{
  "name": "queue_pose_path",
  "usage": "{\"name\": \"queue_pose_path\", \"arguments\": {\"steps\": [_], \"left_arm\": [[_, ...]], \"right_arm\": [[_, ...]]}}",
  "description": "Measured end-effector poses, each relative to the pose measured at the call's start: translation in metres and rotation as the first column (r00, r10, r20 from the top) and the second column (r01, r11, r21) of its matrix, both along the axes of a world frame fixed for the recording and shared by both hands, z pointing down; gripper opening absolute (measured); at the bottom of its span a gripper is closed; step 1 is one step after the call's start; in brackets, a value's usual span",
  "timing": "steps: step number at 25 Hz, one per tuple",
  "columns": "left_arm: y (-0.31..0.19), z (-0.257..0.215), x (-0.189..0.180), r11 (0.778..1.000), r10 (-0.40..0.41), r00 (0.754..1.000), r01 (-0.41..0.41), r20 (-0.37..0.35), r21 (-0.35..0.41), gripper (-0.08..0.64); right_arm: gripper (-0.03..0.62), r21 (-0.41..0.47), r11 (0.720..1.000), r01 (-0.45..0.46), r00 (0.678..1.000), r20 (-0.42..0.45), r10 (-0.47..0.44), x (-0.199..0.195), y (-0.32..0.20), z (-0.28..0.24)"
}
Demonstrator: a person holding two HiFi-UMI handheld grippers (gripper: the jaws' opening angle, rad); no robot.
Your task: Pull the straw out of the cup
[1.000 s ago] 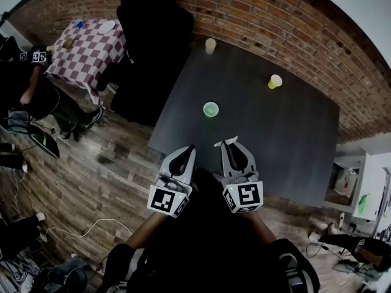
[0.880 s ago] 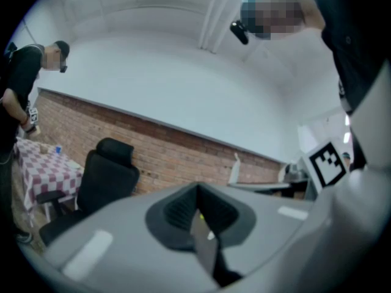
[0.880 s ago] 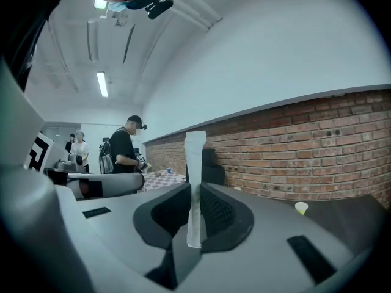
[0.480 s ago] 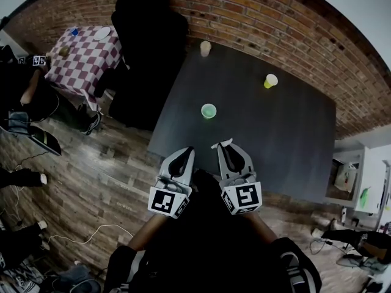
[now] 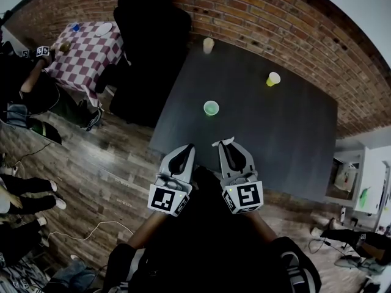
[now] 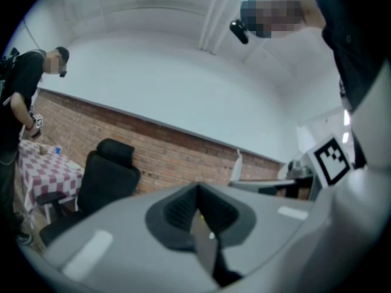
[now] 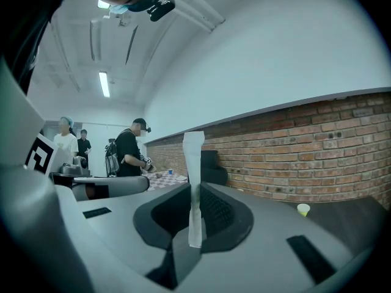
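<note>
A white straw point(image 7: 194, 182) stands upright between the jaws of my right gripper point(image 7: 194, 220), which is shut on it. In the head view the straw point(image 5: 224, 142) shows as a short white strip at the tip of the right gripper point(image 5: 228, 145), held over the near edge of the dark table point(image 5: 275, 139). A green cup point(image 5: 211, 108) stands on the table just beyond both grippers. My left gripper point(image 5: 186, 149) hangs beside the right one, off the table's near corner. Its jaws point(image 6: 198, 215) are shut with nothing between them.
A yellow cup point(image 5: 273, 79) and a pale cup point(image 5: 208, 45) stand farther back on the table, near the brick wall. A black chair point(image 5: 153, 23) sits left of the table, then a checkered table point(image 5: 85, 47). People stand at the far left.
Both grippers keep the same pose, the right one still holding the straw. The head view has shifted slightly, and people at the left edge have moved.
</note>
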State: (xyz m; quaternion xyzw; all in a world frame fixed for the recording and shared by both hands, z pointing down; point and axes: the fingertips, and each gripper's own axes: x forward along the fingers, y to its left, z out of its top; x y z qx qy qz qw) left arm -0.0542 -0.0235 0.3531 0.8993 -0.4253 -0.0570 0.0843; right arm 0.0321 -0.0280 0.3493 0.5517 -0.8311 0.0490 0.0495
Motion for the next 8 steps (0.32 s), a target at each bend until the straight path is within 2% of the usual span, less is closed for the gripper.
{"name": "queue_pose_path", "arguments": {"steps": [8], "left_arm": [[-0.0026, -0.0004, -0.0003, 1.0, 0.006, 1.0, -0.006, -0.002, 0.004, 0.004]], "right_arm": [[0.044, -0.001, 1.0, -0.007, 1.0, 0.001, 0.007, 0.0003, -0.0006, 0.0013]]}}
